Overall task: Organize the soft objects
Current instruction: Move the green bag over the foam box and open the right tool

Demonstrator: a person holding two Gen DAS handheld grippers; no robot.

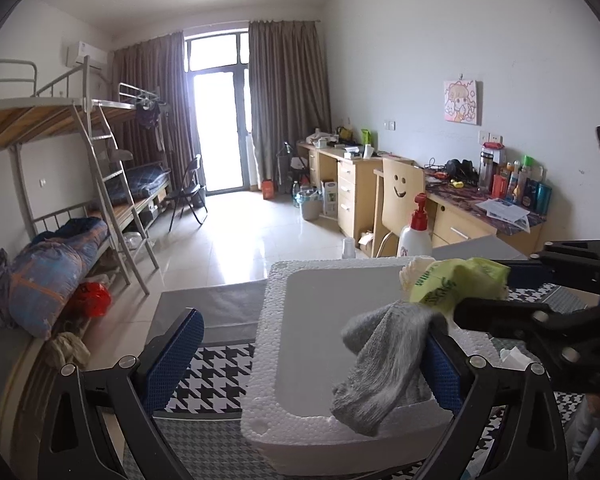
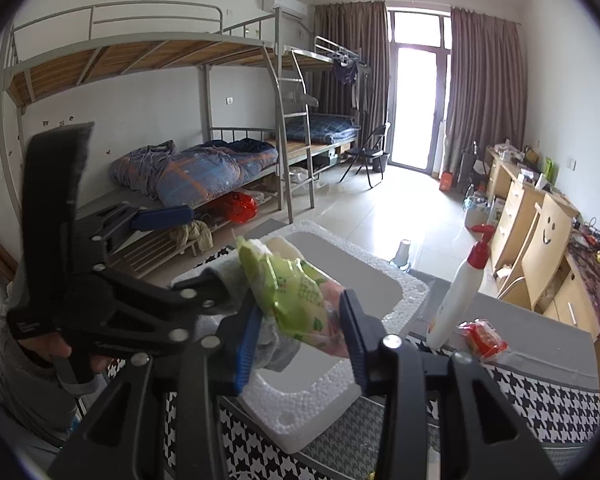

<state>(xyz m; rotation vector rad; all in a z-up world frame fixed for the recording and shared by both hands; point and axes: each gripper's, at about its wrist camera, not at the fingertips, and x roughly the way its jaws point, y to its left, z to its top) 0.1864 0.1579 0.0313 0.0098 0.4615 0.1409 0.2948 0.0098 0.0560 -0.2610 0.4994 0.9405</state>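
My right gripper (image 2: 300, 320) is shut on a green plastic-wrapped packet (image 2: 296, 292) together with a grey sock (image 2: 276, 354) bunched under it. In the left wrist view this right gripper (image 1: 480, 292) reaches in from the right. The packet (image 1: 456, 280) and the hanging sock (image 1: 384, 360) are above a white foam box (image 1: 268, 360). My left gripper (image 1: 312, 332) stands open, its jaws wide apart over the box. The sock drapes against its right finger (image 1: 444, 372). In the right wrist view a hand holds the left gripper (image 2: 188, 248) beside the foam box (image 2: 300, 424).
The box sits on a black-and-white houndstooth cloth (image 1: 212, 376). Behind it stand a white pump bottle with a red top (image 2: 464, 288), a red packet (image 2: 484, 338) and a small cup (image 1: 349, 248). Bunk beds (image 2: 204, 168) line the left, desks (image 1: 460, 224) the right.
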